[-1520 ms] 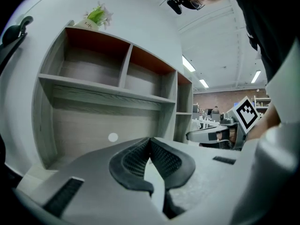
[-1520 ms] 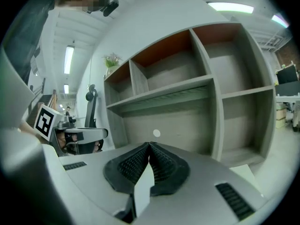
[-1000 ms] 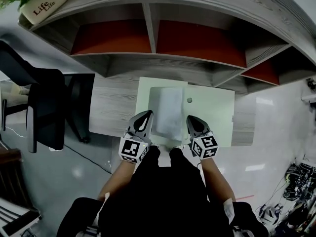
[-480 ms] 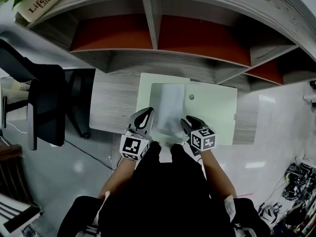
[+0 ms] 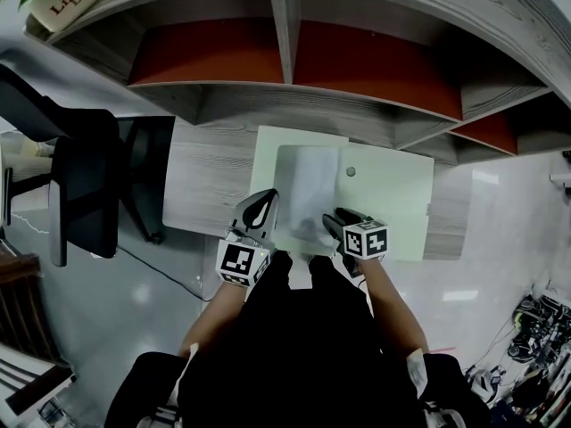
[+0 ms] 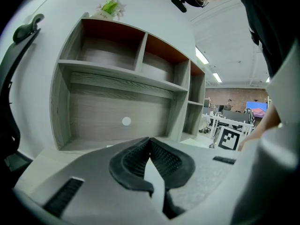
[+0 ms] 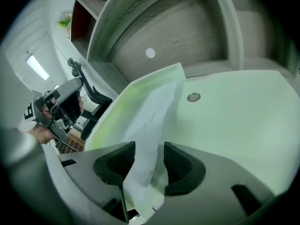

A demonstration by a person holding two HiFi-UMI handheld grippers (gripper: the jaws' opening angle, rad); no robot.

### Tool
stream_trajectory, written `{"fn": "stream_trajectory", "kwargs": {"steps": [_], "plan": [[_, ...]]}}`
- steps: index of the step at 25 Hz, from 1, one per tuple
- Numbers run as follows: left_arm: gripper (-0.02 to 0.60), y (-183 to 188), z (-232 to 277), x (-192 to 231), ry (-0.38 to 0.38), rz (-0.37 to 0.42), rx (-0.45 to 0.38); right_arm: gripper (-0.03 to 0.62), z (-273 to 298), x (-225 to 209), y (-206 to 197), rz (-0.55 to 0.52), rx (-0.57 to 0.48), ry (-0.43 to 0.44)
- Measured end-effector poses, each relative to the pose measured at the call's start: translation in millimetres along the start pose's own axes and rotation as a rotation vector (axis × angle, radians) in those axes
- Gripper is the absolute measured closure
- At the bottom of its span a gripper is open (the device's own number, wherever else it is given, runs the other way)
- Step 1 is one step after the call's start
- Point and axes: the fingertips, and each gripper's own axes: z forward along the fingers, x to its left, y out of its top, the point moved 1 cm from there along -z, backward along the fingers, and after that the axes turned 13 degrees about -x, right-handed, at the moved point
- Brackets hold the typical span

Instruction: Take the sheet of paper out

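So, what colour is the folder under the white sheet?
The folder is pale green, clearest in the right gripper view.

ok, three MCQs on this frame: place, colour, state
1. Where is the sheet of paper?
A. in a shelf compartment
B. at the folder on the desk
C. on the floor
2. Folder colour?
A. pale green
B. blue
C. black
3. Right gripper jaws?
A. shut on nothing
B. apart, sheet between them
C. shut on a pen

B: the sheet of paper lies within the folder outline on the desk.
A: head view shows pale green.
B: right gripper has just been opening, pads off the sheet.
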Motion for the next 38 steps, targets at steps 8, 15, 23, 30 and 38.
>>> {"fn": "stream_trajectory", "kwargs": {"steps": [8,15,23,30,38], "plan": [[0.574,-1,-3,0,-0.006,-0.006,0.005,0.387,3,6,2,0.084,0.017,0.044],[0.574,1,-3,3,0.002,-0.009,-0.005,0.444,8,8,-2,0.068,0.044,0.069],[0.574,2,-4,7,0.015,-0.010,-0.007,0.566,12,2,-6,0.067,0.058,0.041],[0.574,2,-4,8,0.014,-0.012,-0.008,0.569,11,1,-5,0.093,0.052,0.037],[0.574,1,-6,6,0.004,-0.003,-0.004,0.569,2,-6,-5,0.086,0.035,0.015]]}}
